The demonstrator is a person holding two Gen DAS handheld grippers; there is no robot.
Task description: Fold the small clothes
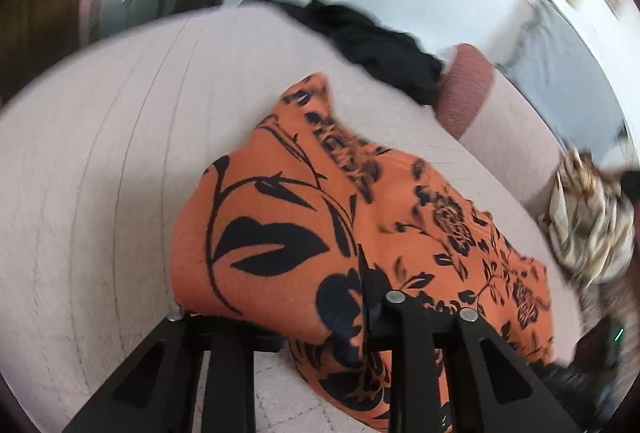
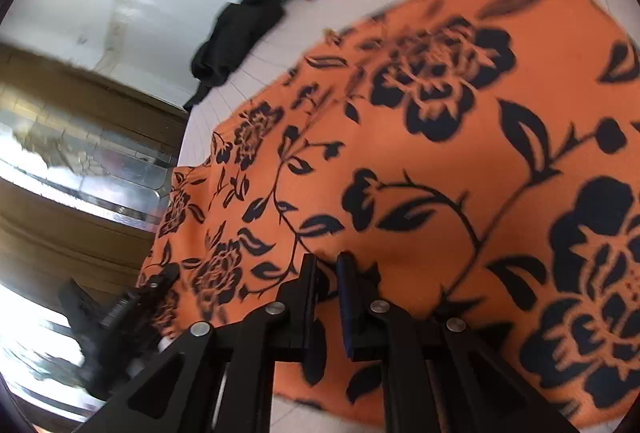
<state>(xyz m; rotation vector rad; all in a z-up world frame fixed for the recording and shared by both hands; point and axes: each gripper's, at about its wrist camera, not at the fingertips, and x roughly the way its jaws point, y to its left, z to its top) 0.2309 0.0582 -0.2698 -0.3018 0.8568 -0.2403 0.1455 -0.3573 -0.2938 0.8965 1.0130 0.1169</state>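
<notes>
1. Right gripper [image 2: 326,293]: jaws nearly together, pinching a raised ridge of the orange floral garment [image 2: 420,161] between the pads. Cloth tents up from the pinch. Gripping fabric.
2. Left gripper [image 1: 320,317]: the near edge of the same garment [image 1: 304,233] drapes over its fingers and hides the left pad. Fabric bunches against the right finger [image 1: 370,297]. It looks clamped on that edge, a thicker bunch than the right holds.
3. The garment lies on the pale quilted bed [image 1: 120,153], spread across the middle towards the near edge, with both pinches on its near side. One narrow end points towards the far edge.
4. Step in hand, judged: carrying the near edge over to make a fold.
5. To do it well: keep both pinches level and taut between them, so the fold line stays straight. Lay the edge down flat before letting go.
6. Risk: thin slippery cloth may slide out of the right pinch if tugged sideways.
7. Farther: a black garment [image 1: 376,41] is heaped at the far edge, beside a reddish cushion [image 1: 464,89].
8. A patterned beige cloth [image 1: 588,225] sits at the bed's right edge, blurred.
</notes>
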